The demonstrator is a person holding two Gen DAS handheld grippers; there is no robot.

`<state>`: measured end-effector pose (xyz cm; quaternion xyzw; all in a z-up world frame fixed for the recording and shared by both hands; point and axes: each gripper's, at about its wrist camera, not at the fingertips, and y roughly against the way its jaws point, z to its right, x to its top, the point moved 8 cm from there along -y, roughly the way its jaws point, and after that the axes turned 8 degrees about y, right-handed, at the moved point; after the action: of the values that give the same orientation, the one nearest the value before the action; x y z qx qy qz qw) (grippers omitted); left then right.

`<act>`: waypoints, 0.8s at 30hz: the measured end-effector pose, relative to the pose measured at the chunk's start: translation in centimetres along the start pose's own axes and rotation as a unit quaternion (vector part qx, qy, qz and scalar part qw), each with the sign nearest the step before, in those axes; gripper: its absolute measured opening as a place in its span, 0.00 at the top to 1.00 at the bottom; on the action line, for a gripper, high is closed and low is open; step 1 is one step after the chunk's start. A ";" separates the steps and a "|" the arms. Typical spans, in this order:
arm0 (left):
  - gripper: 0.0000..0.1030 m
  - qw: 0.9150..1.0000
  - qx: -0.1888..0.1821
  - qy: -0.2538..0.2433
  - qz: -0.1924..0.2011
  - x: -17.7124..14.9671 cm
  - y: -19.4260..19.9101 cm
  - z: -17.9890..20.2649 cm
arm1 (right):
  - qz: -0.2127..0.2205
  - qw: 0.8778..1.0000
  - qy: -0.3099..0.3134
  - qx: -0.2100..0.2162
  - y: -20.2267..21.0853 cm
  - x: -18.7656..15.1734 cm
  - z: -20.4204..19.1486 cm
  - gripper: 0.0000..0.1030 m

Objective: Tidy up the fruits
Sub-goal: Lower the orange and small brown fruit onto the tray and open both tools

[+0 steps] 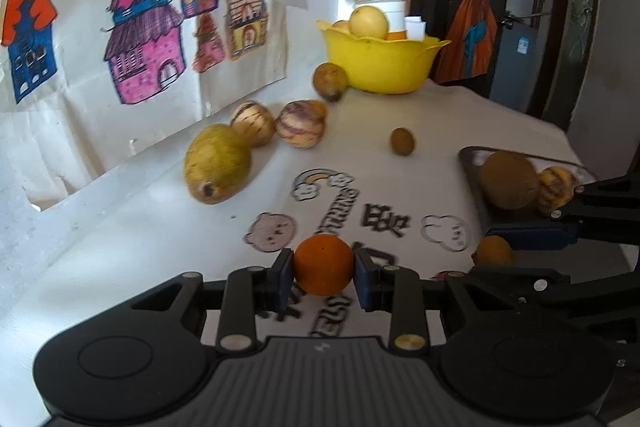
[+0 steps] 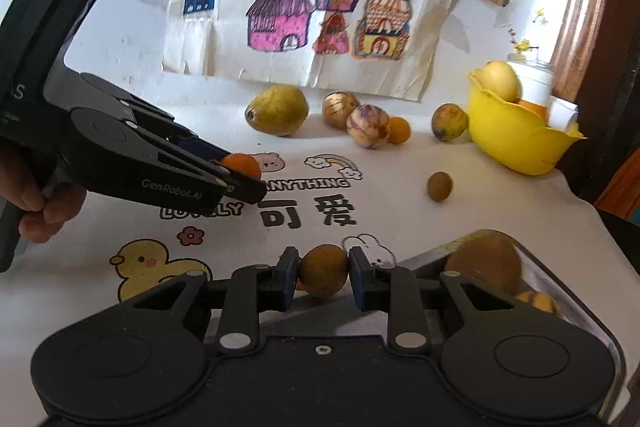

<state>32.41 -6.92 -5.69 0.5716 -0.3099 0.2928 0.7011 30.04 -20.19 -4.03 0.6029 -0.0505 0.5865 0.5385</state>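
Note:
My left gripper point(image 1: 323, 265) is shut on a small orange fruit point(image 1: 323, 263), just above the printed tablecloth; the right wrist view shows that gripper point(image 2: 240, 173) from the side with the orange fruit point(image 2: 242, 163) at its tips. My right gripper point(image 2: 324, 271) is shut on a small brown round fruit point(image 2: 324, 270) beside a dark tray point(image 2: 532, 263). The tray point(image 1: 474, 163) holds a large brown fruit point(image 1: 508, 179) and a yellow striped one point(image 1: 556, 187). A yellow bowl point(image 1: 380, 67) with fruit stands at the back.
Loose on the cloth lie a green-yellow pear point(image 1: 218, 163), two striped melons point(image 1: 254, 123) point(image 1: 300, 123), a brownish fruit point(image 1: 330, 81) and a small brown fruit point(image 1: 402, 141). Children's drawings point(image 1: 140, 27) hang on the wall behind. A hand point(image 2: 36, 207) grips the left tool.

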 end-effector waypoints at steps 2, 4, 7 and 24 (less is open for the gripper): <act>0.67 1.000 -0.010 0.003 0.002 0.1 0.2 0.8 | 0.003 1.000 -0.006 -0.008 0.9 -0.4 0.6 0.72; 0.67 1.000 -0.018 0.003 0.002 0.1 0.4 1.7 | 0.005 1.000 -0.012 -0.016 1.9 -0.8 1.1 0.72; 0.67 0.999 -0.033 0.001 0.002 0.2 0.4 3.3 | 0.006 0.999 -0.021 -0.030 3.1 -1.7 2.2 0.72; 0.67 0.994 -0.100 -0.036 -0.020 -0.3 -2.2 12.1 | -0.005 0.994 -0.067 -0.084 5.3 -7.2 7.1 0.72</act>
<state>32.72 -19.21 -5.39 0.5146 -0.3514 0.2254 0.7489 28.76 -31.49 -4.47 0.5933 -0.1328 0.5361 0.5856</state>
